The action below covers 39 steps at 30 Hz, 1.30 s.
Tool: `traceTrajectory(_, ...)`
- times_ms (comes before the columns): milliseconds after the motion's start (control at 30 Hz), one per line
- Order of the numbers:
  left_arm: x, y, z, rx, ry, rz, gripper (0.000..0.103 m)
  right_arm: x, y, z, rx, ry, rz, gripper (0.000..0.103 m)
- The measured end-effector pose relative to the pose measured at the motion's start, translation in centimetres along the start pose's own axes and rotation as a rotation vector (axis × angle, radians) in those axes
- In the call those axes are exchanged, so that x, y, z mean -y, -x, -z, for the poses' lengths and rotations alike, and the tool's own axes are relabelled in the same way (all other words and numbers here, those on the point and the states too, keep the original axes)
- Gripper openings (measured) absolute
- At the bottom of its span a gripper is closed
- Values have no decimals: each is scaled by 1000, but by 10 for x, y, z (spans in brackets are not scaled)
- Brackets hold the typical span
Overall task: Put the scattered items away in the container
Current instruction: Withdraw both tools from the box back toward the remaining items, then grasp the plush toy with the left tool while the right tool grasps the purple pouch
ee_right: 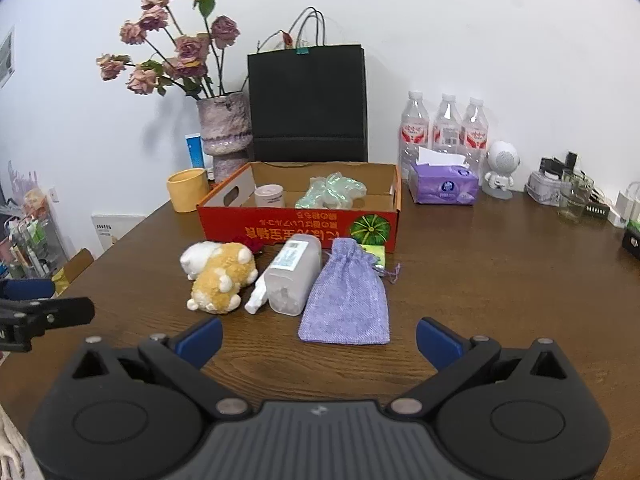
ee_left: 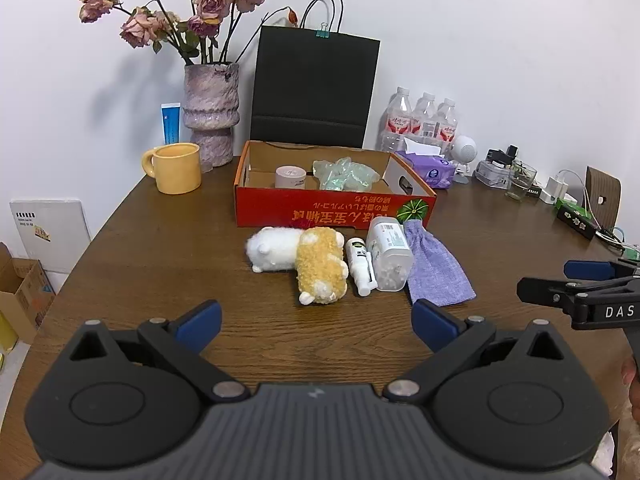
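A red cardboard box (ee_left: 332,210) (ee_right: 280,224) stands mid-table and holds a pale roll (ee_left: 290,177) and a crinkled greenish packet (ee_left: 346,174). In front of it lie a white plush (ee_left: 274,248), a tan plush (ee_left: 322,268) (ee_right: 224,278), a small white spray bottle (ee_left: 360,266), a clear plastic jar (ee_left: 390,254) (ee_right: 294,276) and a lilac pouch (ee_left: 434,272) (ee_right: 348,300). A small green box (ee_right: 374,250) peeks out behind the pouch. My left gripper (ee_left: 316,326) is open, short of the plushes. My right gripper (ee_right: 318,336) is open just before the pouch.
Along the wall stand a vase of dried roses (ee_left: 210,114), a yellow mug (ee_left: 176,168), a black paper bag (ee_left: 314,88), three water bottles (ee_left: 420,120), a tissue pack (ee_right: 444,186), a small white figure (ee_right: 502,170) and cables and jars (ee_left: 516,174) at the right. The table's left edge drops off.
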State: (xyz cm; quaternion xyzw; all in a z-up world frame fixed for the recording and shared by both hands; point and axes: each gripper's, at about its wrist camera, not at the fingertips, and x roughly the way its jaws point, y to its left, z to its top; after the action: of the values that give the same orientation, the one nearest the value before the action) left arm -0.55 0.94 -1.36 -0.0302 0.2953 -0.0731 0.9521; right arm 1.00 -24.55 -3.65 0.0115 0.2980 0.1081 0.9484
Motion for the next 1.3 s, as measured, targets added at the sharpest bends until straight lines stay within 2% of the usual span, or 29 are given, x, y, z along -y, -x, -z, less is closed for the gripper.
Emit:
traceTrajectory(300, -5, -18, 5, -34, -4, -7, 103, 8, -20, 4, -25, -27, 11, 103)
traceTrajectory(633, -7, -55, 4, -74, -3, -11, 103, 20, -61, 14, -85, -79, 10, 103)
traceTrajectory(967, -10, -101, 5, -108, 82, -34, 103, 35, -105, 19, -113, -106, 40, 103)
traceTrajectory(1300, -8, -145, -12, -130, 105, -49, 103, 42, -141, 8, -107, -82, 62, 103)
